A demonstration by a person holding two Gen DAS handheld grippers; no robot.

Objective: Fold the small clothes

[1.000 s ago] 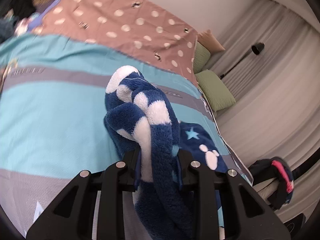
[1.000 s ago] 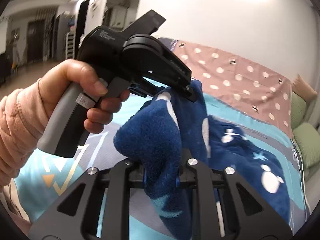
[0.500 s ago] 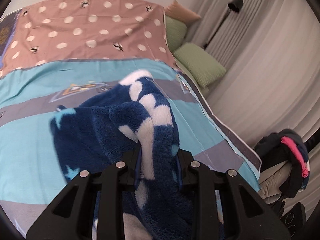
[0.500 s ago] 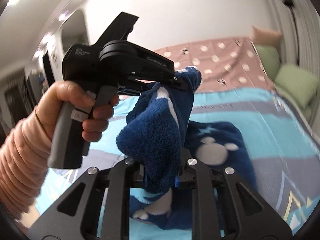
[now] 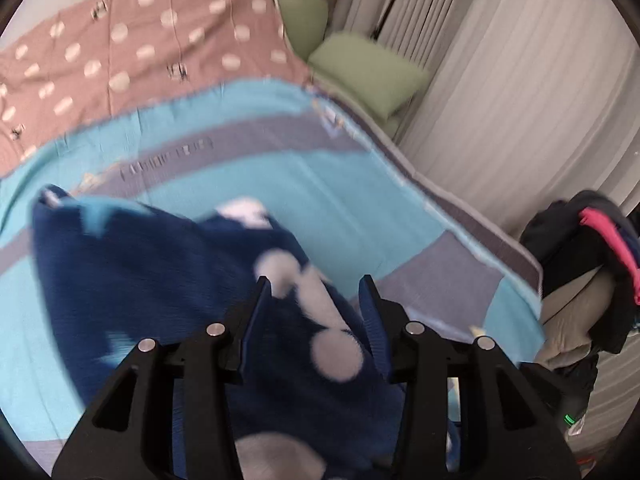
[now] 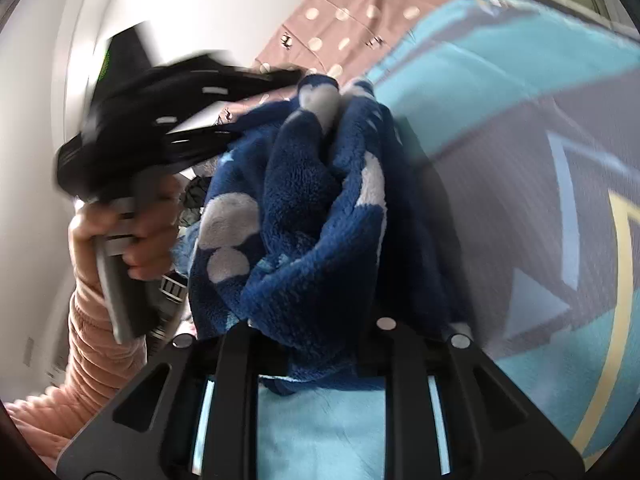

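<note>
A navy fleece garment (image 5: 168,288) with white dots and pale blue stars lies partly on the bed. In the left wrist view my left gripper (image 5: 316,292) has its jaws apart, and the fleece lies loose between them. In the right wrist view my right gripper (image 6: 316,320) is shut on a bunched part of the same garment (image 6: 312,208). The left gripper (image 6: 168,120) shows there as a blurred black body in a hand, up at the left beside the fleece.
The bed (image 5: 280,176) has a turquoise and grey cover and a brown dotted blanket (image 5: 140,44) at the back. Green pillows (image 5: 360,72) lie at its head. Curtains (image 5: 520,100) hang to the right. A pile of dark clothes (image 5: 584,264) sits beside the bed's edge.
My left gripper's jaws have opened and let go of the fleece, which has dropped lower onto the bed. Both grippers have swung fast. The right one still holds the garment.
</note>
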